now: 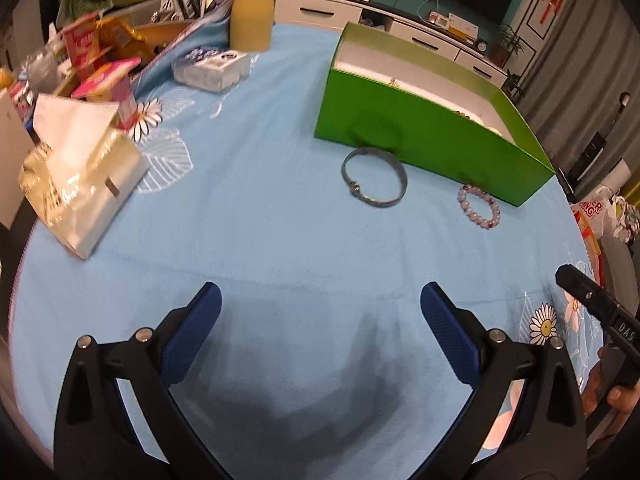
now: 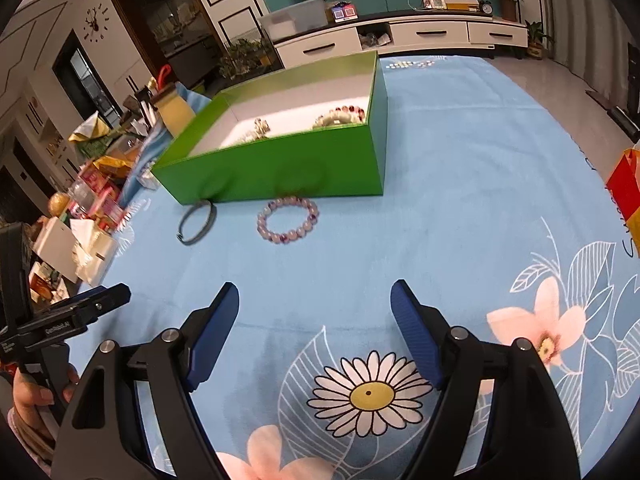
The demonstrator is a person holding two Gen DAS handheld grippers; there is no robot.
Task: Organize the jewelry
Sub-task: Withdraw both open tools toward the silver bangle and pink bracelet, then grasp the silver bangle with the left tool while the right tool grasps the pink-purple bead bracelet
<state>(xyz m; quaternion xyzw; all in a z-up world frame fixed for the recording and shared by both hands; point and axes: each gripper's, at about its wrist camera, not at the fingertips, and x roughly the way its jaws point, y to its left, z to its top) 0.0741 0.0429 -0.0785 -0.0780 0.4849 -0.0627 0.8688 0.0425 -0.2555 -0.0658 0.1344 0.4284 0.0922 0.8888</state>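
Two bracelets lie on the counter (image 2: 460,184), each just in front of the one green box (image 2: 280,172): one thin metal bangle (image 1: 374,176), on the left and touching the box's near wall, and one bead bracelet (image 2: 289,219), pale with a few purple beads, to its right and near the same wall. Inside the box, at least two more bead pieces show at the far right and one small silvery piece near the middle; more I cannot count.

Two claws are in view. The left claw (image 1: 320,306) has its blue pads spread wide, nothing between them, hovering near the counter's front. The right claw (image 2: 315,300) is likewise wide and holding nothing.

The counter wears a light blue cloth (image 1: 280,240) printed with daisies and pink flowers. Packets and a tissue pack crowd its left edge. Beyond stands one long white cabinet (image 2: 400,38) against a teal wall, and one clock (image 2: 95,24) hangs far left
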